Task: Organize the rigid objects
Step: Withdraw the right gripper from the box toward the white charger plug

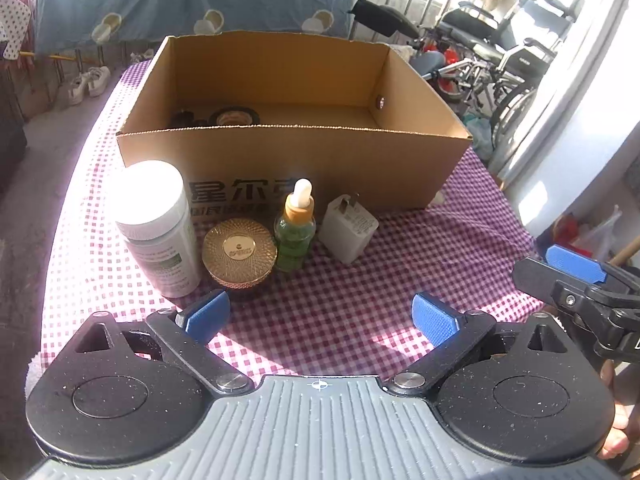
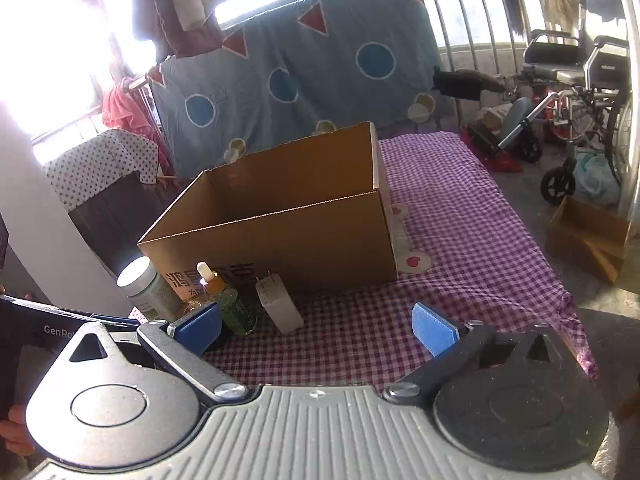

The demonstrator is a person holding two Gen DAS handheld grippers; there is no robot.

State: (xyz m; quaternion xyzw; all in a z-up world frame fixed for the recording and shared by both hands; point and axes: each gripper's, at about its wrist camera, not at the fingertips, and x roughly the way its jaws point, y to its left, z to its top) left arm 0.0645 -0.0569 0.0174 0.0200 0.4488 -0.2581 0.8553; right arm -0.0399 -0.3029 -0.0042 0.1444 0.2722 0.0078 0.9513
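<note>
my left gripper [image 1: 322, 318] tilted down, jaws spread and empty, low in frame; my right gripper [image 2: 318, 328] likewise released; white bottle [image 1: 158, 226], gold jar [image 1: 239, 252], dropper bottle [image 1: 295, 228], charger [image 1: 349, 227] lined up before the cardboard box [image 1: 296, 160], centre-left.

The near wall of the cardboard box [image 1: 304, 160] hides most of what lies inside; from the left wrist only the tops of two dark round things [image 1: 236, 117] show above its edge, too little to name them. From the right wrist the box's inside floor is hidden altogether. The white bottle [image 1: 158, 224] and dropper bottle [image 1: 295, 232] cover part of the box's printed lettering. The label on the white bottle is too blurred to read. In the right wrist view the gold-lidded jar [image 2: 195, 304] is almost wholly hidden behind a blue pad. The right gripper [image 1: 576, 276] is cut off by the left view's edge.
</note>
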